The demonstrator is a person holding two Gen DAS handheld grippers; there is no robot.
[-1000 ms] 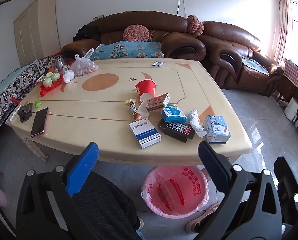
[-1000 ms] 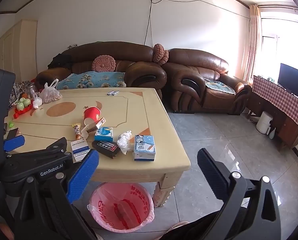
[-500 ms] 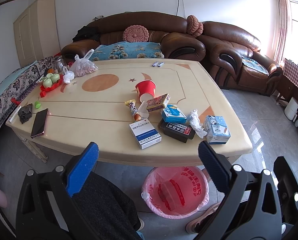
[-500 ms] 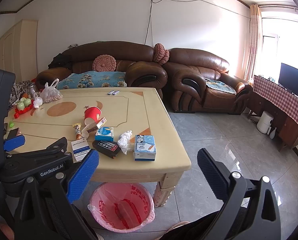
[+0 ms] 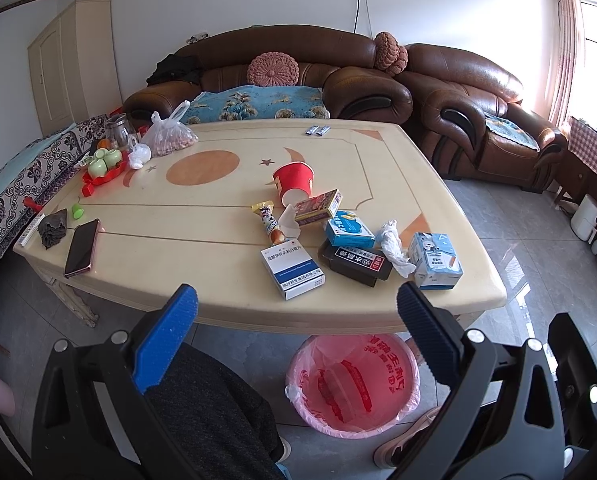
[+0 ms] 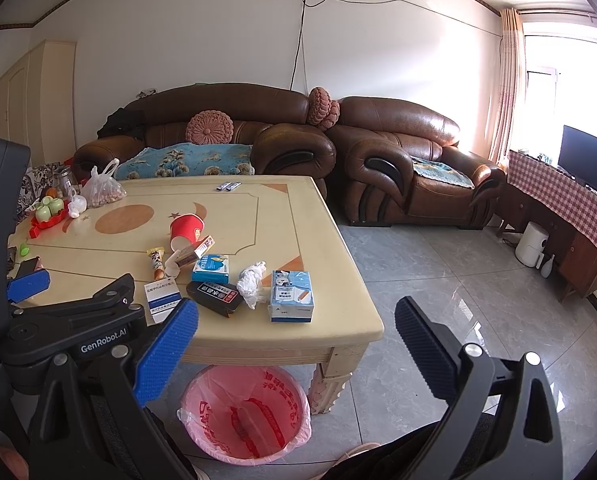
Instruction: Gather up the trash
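Note:
Trash lies on the cream table: a tipped red paper cup, a snack wrapper, a white-and-blue box, a black box, a crumpled tissue, a light blue box and a small blue box. A pink-lined bin stands on the floor under the near edge; it also shows in the right wrist view. My left gripper is open and empty, short of the table. My right gripper is open and empty to its right.
A phone, a dark cloth, a red tray with green cups and a plastic bag sit at the table's left. Brown sofas stand behind. A cabinet with checked cloth is at right.

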